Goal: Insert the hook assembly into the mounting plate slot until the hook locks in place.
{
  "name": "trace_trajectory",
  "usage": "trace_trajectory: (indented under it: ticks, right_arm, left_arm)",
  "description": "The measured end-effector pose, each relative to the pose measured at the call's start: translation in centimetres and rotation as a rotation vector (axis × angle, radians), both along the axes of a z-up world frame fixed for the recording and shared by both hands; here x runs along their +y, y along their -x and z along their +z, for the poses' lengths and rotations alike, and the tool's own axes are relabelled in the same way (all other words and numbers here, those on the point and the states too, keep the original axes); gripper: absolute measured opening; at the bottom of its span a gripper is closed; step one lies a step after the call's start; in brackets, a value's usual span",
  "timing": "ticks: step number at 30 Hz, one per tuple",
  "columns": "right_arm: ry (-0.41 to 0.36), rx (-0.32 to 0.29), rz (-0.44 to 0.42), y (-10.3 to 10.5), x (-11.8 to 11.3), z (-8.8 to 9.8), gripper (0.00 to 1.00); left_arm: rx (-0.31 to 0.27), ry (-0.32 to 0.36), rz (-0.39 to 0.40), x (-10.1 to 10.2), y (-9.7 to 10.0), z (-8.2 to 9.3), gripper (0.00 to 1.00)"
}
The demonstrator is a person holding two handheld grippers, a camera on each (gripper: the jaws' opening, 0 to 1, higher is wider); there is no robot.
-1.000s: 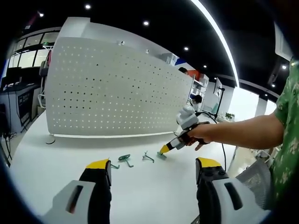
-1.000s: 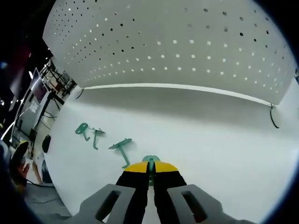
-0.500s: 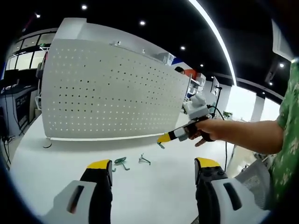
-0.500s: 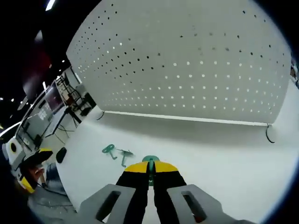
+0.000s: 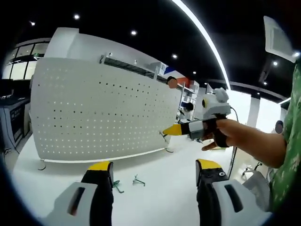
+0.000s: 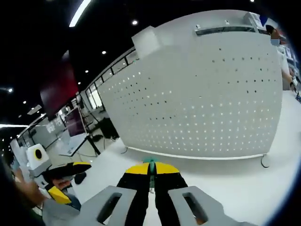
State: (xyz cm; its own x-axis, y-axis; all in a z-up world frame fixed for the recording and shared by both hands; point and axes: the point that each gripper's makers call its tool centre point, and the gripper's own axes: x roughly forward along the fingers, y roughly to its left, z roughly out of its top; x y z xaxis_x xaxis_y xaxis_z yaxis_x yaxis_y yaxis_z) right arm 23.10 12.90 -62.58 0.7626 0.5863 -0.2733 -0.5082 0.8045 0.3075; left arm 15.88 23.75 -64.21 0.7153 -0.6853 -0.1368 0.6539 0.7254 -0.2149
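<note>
You are working on a white tabletop (image 5: 155, 188) in an open office with dark ceilings and strip lights, facing a tall white perforated metal mounting plate (image 5: 99, 113) that stands upright on small feet. Your right gripper (image 6: 151, 170), with its yellow-tipped black jaws, is pinched shut on a small green metal hook assembly (image 6: 150, 162), of which only the tip peeks out between the jaws. In the left gripper view that gripper is raised in the air near the plate's right end, hook end towards the holes. Your left gripper (image 5: 153, 172) is spread wide and holds nothing. Two spare green hooks (image 5: 127, 182) lie on the table below.

The likely trouble is alignment: with so little of the hook showing and so many close-set holes, a tilted approach could miss the slot or twist the hook in your grip. Pushing hard might also rock the free-standing plate.
</note>
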Motion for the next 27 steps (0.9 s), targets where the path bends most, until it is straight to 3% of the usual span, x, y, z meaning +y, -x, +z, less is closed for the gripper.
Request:
trace_trajectory:
  ticks: [5,9,12,27]
  right_arm:
    - [-0.04,-0.072,0.016,1.3,0.8,3.0,0.01]
    - [-0.075,-0.122,0.026,2.0,1.2,5.5,0.01]
    - [-0.086,-0.152,0.038,2.6,1.5,6.9,0.01]
    - [-0.103,-0.211,0.055,4.7,2.3,9.3,0.01]
  left_arm:
    - [-0.035,-0.005,-0.014,-0.3,-0.5,1.3,0.71]
    - [-0.108,0.039,-0.023,-0.7,-1.3,4.2,0.69]
    - [-0.129,0.047,-0.033,-1.0,-1.5,5.2,0.65]
    - [-0.147,-0.011,-0.054,-0.2,-0.4,5.5,0.58]
